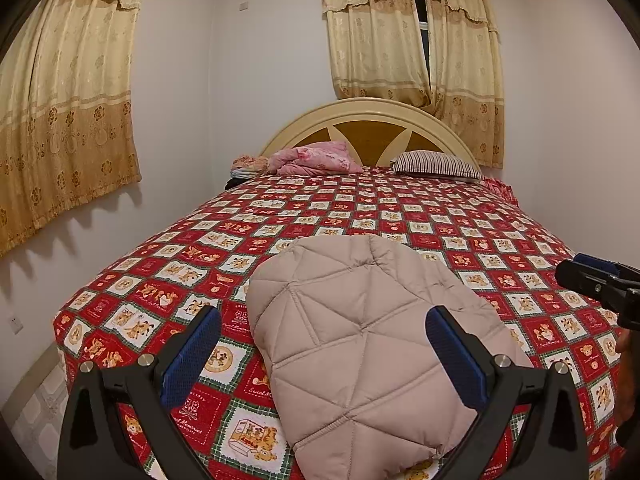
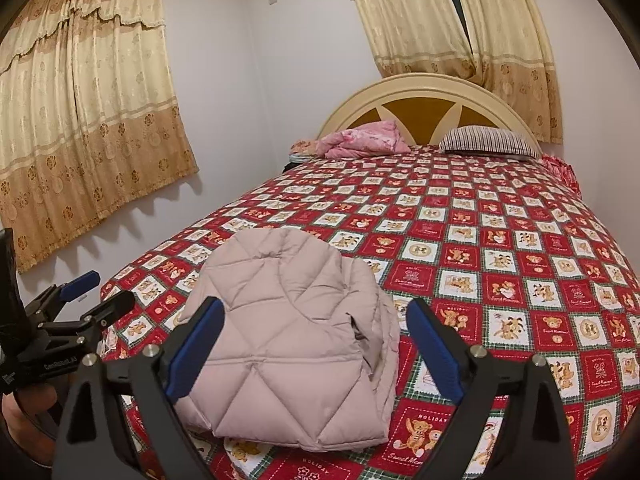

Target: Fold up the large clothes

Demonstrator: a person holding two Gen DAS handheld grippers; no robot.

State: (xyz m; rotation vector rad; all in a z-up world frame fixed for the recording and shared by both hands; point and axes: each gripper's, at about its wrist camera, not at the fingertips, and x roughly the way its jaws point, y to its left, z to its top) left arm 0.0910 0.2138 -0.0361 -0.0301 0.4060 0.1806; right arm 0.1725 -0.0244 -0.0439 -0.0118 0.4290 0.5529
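Observation:
A pale pink quilted jacket lies folded into a compact bundle near the foot of the bed; in the right wrist view the jacket shows its layered folded edge on the right side. My left gripper hovers in front of the bundle with its blue pads wide apart and nothing pressed between them. My right gripper is likewise open just short of the jacket, holding nothing. The left gripper shows at the left edge of the right wrist view, and the right gripper at the right edge of the left wrist view.
The bed wears a red checked bear-print cover. A pink crumpled blanket and a striped pillow lie by the cream headboard. Curtains hang on the left wall and behind the bed.

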